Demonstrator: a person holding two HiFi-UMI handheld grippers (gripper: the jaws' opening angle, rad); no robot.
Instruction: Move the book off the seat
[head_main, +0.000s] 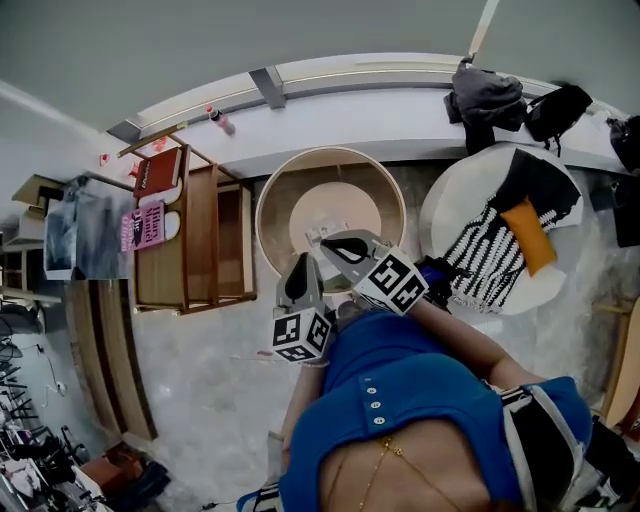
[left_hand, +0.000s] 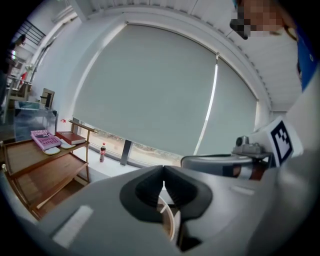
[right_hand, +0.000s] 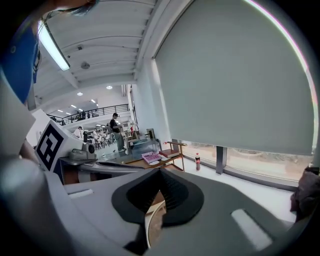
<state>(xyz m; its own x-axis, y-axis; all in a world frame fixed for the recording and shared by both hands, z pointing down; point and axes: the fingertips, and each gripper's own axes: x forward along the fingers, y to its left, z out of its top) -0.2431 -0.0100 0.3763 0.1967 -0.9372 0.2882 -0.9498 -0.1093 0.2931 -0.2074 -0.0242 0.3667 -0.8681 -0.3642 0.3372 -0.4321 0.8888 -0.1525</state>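
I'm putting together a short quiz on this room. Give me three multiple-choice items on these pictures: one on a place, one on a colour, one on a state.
1. Where does the pink book lie?
A. on the wooden shelf
B. on the round seat
C. on the floor

2. What colour is the other book on that shelf?
A. green
B. dark red
C. yellow

3. How do the left tool and the right tool stand?
A. both open
B. one shut on a book
C. both shut, holding nothing

Answers:
1 A: the head view shows the pink book on the shelf's top level.
2 B: its cover shows dark red in the head view and the left gripper view.
3 C: each gripper view shows the jaws together with nothing between them.
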